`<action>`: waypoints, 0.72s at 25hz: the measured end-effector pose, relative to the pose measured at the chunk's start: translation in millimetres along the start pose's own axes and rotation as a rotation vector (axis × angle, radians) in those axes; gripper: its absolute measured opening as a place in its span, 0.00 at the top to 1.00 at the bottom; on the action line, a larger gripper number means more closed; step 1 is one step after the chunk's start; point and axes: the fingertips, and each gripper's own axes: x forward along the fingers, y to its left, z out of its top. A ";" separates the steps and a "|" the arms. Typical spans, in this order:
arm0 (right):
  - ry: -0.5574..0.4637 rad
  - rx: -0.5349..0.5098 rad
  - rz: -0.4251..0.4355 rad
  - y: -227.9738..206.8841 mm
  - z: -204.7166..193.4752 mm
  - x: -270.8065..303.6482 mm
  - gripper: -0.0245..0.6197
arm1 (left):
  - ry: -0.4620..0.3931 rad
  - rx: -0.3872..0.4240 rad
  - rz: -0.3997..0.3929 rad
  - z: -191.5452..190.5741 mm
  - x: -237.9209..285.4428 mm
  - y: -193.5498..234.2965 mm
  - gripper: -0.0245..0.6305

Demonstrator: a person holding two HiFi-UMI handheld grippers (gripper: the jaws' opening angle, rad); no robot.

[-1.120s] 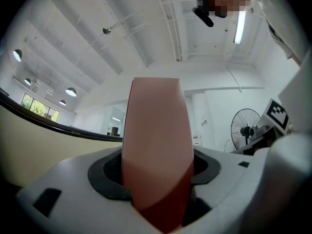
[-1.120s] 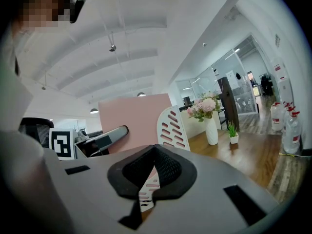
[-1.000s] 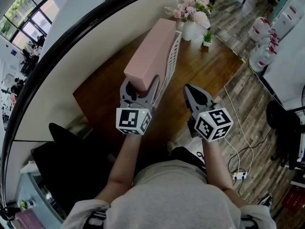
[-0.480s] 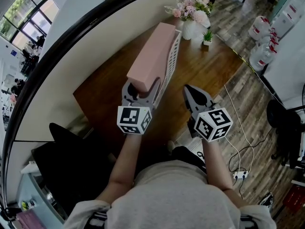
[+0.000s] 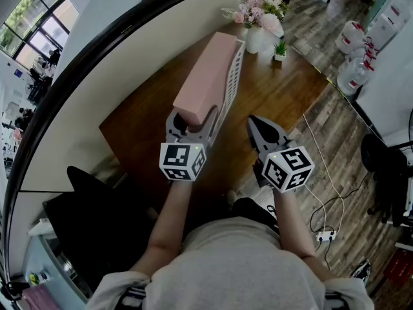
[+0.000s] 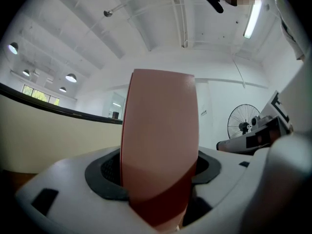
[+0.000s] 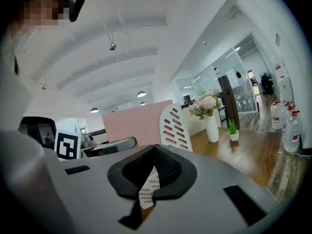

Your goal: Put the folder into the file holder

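Pink folder stands on its long edge on the wooden desk, running away from us, with its right face along the slotted white wall of the file holder. We cannot tell whether its lower edge sits fully down in the compartment. Our left gripper pinches the folder's near end, one pad pressing on each face, and the folder's top edge rises above the jaws. On the folder's left a narrow strip of desk separates it from the cream partition, so we have little room on that side. To the right of the holder the wood lies open as far as the flower vase and the small plant at the far corner. Our right gripper, jaws pressed together and holding nothing, hovers over the desk's near edge, just right of the holder and apart from it.
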 end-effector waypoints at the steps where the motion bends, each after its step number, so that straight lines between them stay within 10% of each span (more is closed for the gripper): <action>1: 0.002 -0.005 -0.001 0.5 -0.2 0.0 0.95 | 0.003 -0.005 0.003 0.0 0.1 0.2 0.46; 18: -0.007 -0.019 0.011 14.8 1.6 -9.4 0.95 | 0.040 -0.098 0.031 2.2 -13.1 1.5 0.40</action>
